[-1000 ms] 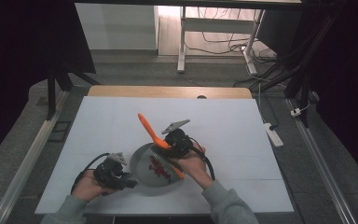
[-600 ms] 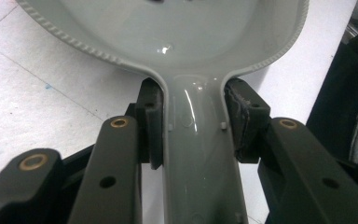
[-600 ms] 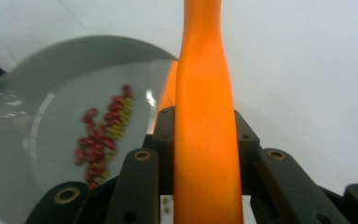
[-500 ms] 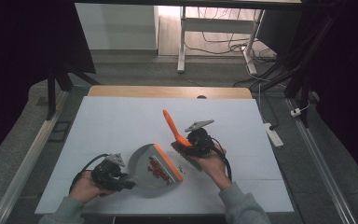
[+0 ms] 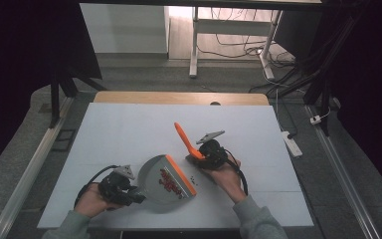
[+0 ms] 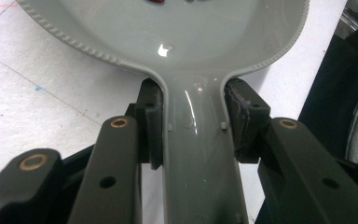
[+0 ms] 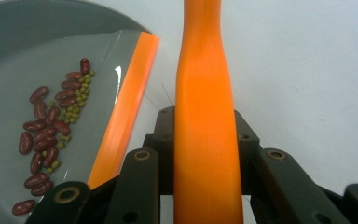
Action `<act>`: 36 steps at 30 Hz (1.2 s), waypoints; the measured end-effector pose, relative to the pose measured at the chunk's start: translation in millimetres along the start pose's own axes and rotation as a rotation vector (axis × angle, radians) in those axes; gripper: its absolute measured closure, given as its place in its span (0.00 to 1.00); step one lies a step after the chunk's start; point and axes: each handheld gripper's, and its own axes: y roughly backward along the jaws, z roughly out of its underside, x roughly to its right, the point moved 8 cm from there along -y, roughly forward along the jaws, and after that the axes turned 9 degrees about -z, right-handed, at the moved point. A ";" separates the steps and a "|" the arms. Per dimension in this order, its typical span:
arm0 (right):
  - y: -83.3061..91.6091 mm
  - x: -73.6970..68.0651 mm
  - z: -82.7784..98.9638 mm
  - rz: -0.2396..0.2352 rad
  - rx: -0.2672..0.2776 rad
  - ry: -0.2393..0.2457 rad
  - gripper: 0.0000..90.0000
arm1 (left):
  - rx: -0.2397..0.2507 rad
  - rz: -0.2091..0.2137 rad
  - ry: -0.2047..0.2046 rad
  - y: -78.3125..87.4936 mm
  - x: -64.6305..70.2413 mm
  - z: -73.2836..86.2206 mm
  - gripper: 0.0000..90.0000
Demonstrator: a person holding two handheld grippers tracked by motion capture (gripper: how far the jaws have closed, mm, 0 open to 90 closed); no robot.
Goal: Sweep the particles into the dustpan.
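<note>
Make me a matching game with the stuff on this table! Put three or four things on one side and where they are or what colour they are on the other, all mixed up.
Things:
1. dustpan
2. brush
3. beans
4. dustpan lip

Descriptions:
A. dark red and small green, lying in a heap inside the pan
B. grey, its handle clamped by the left gripper
C. an orange strip along the pan's front edge
D. orange handle clamped by the right gripper

Pairs: 1-B, 2-D, 3-A, 4-C
</note>
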 end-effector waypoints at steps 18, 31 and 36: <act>-13.4 -29.0 4.3 -0.073 -0.007 -0.005 0.79 | -0.007 0.003 -0.001 -2.0 2.3 -0.9 0.68; -19.1 -61.2 -6.0 -0.126 0.037 0.016 0.79 | -0.007 0.004 0.002 -2.9 2.2 -0.6 0.68; -20.2 -76.4 -15.3 -0.161 0.058 0.050 0.79 | -0.005 0.004 0.004 -3.0 2.0 -0.5 0.68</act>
